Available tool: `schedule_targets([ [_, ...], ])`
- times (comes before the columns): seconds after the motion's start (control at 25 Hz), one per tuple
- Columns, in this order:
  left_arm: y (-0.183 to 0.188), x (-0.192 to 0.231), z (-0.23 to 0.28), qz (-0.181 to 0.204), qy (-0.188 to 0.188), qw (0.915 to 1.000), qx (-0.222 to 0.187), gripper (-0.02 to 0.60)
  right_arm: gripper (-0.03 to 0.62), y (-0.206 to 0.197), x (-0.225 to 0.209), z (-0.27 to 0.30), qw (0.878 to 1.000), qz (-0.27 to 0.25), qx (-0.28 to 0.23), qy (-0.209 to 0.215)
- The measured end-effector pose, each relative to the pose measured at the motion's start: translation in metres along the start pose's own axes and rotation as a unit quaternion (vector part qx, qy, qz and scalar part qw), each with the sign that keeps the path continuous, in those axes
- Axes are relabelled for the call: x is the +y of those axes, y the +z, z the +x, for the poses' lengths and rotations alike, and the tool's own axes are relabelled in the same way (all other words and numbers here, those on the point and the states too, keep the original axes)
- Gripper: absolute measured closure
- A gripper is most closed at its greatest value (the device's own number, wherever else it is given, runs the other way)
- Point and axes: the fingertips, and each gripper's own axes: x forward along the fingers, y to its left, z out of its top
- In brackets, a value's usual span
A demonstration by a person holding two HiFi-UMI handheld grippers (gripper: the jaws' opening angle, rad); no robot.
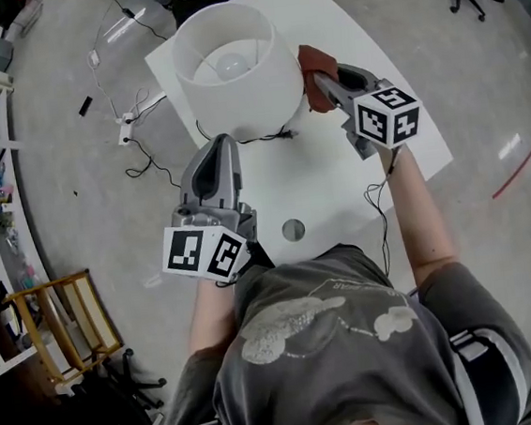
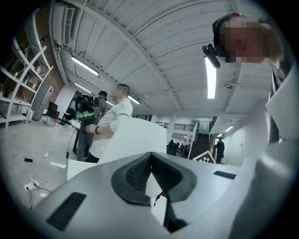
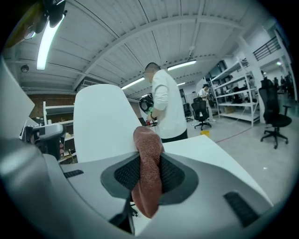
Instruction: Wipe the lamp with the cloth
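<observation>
A lamp with a white drum shade [image 1: 231, 64] stands on the white table [image 1: 338, 180]; its bulb shows inside the shade. My right gripper [image 1: 320, 86] is shut on a reddish-brown cloth [image 1: 314, 60], and the cloth touches the right side of the shade. The right gripper view shows the cloth [image 3: 147, 172] pinched between the jaws against the shade [image 3: 100, 123]. My left gripper [image 1: 218, 146] is shut and empty, just below the shade near the lamp's base. The left gripper view has the shade [image 2: 135, 140] ahead of its closed jaws.
A black cord [image 1: 258, 140] runs from the lamp's base across the table. A round grey hole [image 1: 293, 229] sits near the table's front edge. Cables lie on the floor [image 1: 129, 127] at the left. Shelves and a wooden chair [image 1: 65, 322] stand left. A person [image 3: 166, 105] stands beyond the table.
</observation>
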Motion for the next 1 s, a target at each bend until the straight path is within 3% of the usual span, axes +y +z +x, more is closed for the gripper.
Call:
schedule_targets([
  [0.2,0.006,0.022,-0.005,-0.012,-0.043,0.9990,0.000,0.574,0.503,0.030,0.021,-0.024,0.998,-0.014,-0.047,-0.048],
  [0.48,0.028,0.037,-0.006,-0.012,-0.128,0.9917,0.001,0.574,0.503,0.098,0.085,-0.060,0.985,-0.042,-0.144,-0.090],
  [0.68,0.047,0.044,-0.018,-0.021,-0.173,0.9846,0.003,0.574,0.503,0.106,0.121,-0.057,0.978,-0.068,-0.138,-0.138],
  [0.84,0.062,0.055,-0.029,-0.031,-0.196,0.9801,0.015,0.574,0.503,0.098,0.139,-0.053,0.976,-0.046,-0.127,-0.170],
  [1.0,0.051,0.063,-0.033,-0.036,-0.198,0.9791,0.030,0.574,0.503,0.062,0.139,-0.043,0.978,-0.026,-0.106,-0.180],
])
